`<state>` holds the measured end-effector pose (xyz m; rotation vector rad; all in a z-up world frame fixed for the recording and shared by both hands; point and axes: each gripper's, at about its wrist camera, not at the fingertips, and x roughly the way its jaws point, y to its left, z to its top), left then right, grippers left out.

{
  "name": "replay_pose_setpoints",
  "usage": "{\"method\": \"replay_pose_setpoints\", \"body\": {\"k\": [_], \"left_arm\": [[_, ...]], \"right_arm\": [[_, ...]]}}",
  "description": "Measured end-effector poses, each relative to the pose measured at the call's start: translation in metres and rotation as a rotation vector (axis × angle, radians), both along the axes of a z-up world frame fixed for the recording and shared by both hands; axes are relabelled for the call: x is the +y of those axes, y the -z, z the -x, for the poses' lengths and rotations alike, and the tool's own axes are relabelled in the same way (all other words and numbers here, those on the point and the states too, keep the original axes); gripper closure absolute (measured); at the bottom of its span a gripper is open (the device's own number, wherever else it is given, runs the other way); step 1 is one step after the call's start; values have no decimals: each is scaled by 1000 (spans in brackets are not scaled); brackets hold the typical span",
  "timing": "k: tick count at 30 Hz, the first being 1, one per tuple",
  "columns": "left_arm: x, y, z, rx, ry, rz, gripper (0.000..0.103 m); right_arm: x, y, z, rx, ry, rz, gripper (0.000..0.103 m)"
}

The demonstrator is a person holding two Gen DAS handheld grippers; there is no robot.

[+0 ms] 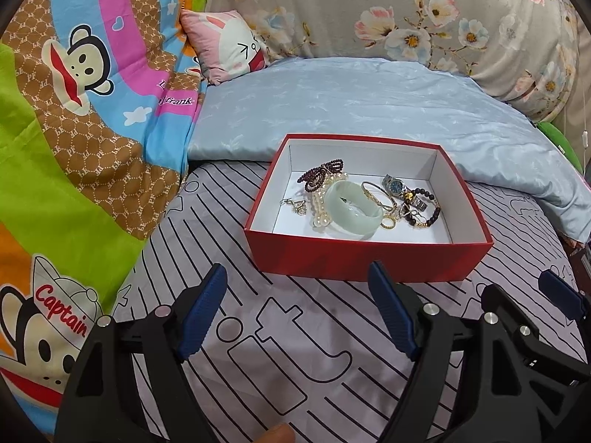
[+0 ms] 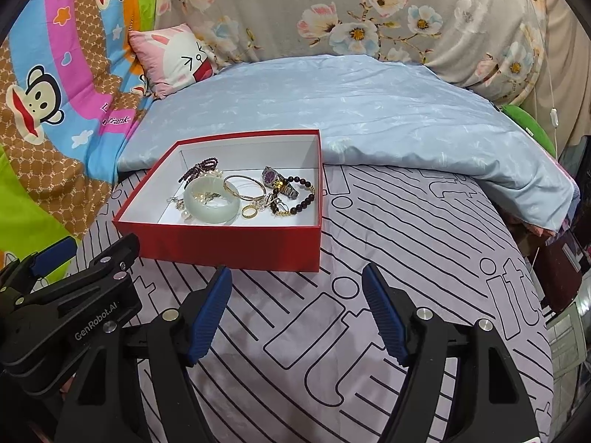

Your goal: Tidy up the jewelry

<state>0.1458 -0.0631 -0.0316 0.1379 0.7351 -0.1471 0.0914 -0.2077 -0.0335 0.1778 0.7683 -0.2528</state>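
Note:
A red box [image 1: 354, 260] with a white inside sits on the striped bed sheet; it also shows in the right wrist view [image 2: 236, 245]. Inside lie a pale green bangle [image 1: 352, 211] [image 2: 210, 201], a pearl bracelet [image 1: 320, 206], a dark purple bead bracelet [image 1: 321, 173] [image 2: 199, 168], gold bangles [image 1: 376, 193] [image 2: 245, 186], a watch [image 1: 395, 185] [image 2: 277, 181], a gold ring [image 1: 388, 223] [image 2: 249, 212] and a dark bead bracelet [image 1: 430, 212] [image 2: 303, 199]. My left gripper [image 1: 299, 310] is open and empty, just short of the box's near wall. My right gripper [image 2: 297, 312] is open and empty, near the box's right front corner.
A light blue pillow [image 1: 369, 107] [image 2: 388, 110] lies behind the box. A cartoon monkey quilt [image 1: 74, 110] rises at the left, a small pink cushion [image 1: 229, 48] and a floral quilt [image 1: 406, 11] at the back. The bed's edge drops off at the right [image 2: 546, 258].

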Motion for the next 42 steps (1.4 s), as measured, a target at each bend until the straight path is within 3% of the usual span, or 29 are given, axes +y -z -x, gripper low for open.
{"method": "replay_pose_setpoints", "body": {"k": [42], "left_arm": [[7, 0, -4, 4, -11, -9, 27]], "right_arm": [[-2, 2, -2, 4, 2, -9, 31]]}}
